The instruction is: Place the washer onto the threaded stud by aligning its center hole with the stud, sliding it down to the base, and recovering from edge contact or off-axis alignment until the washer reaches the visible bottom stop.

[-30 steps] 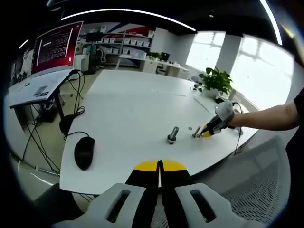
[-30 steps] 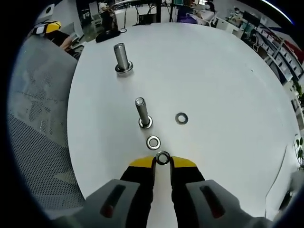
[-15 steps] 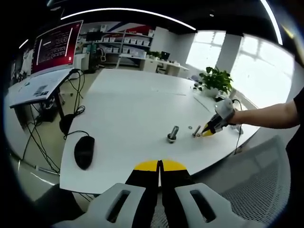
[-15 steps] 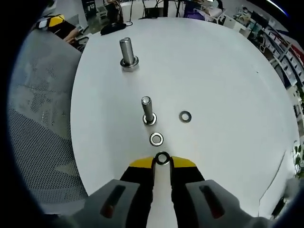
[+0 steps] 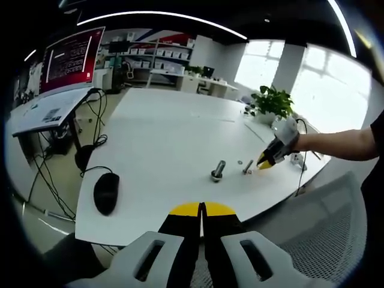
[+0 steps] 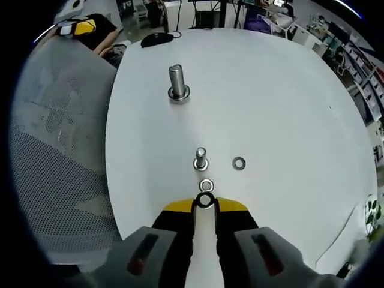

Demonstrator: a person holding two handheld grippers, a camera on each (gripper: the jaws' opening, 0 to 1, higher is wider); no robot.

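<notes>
- In the right gripper view, a small metal washer (image 6: 205, 201) is pinched between the yellow tips of the right gripper (image 6: 205, 204).
- The held washer is seen above the white table (image 6: 288, 102), just this side of the near threaded stud (image 6: 200, 159).
- The near threaded stud stands upright on the table, and it is seen almost from the top.
- A second washer (image 6: 206, 185) lies flat on the table, between the held washer and the stud's base.
- A third washer (image 6: 239, 162) lies flat just to the right of that stud.
- A bigger stud (image 6: 177, 83) stands upright farther away on the table.
- A black mouse (image 6: 157, 39) is seen at the far edge of the table.
- A grey mesh chair (image 6: 54, 150) is seen beside the table on the left.
- In the left gripper view, the jaws of the left gripper (image 5: 201, 207) are pressed together, and nothing is held in them.
- The left gripper is kept low, off the near edge of the table, well apart from the studs.
- In that view, the right gripper is seen from the side, with its tips up above the near stud.
- A green plant (image 5: 273, 102) and a red screen (image 5: 71, 58) are seen far behind the table.
</notes>
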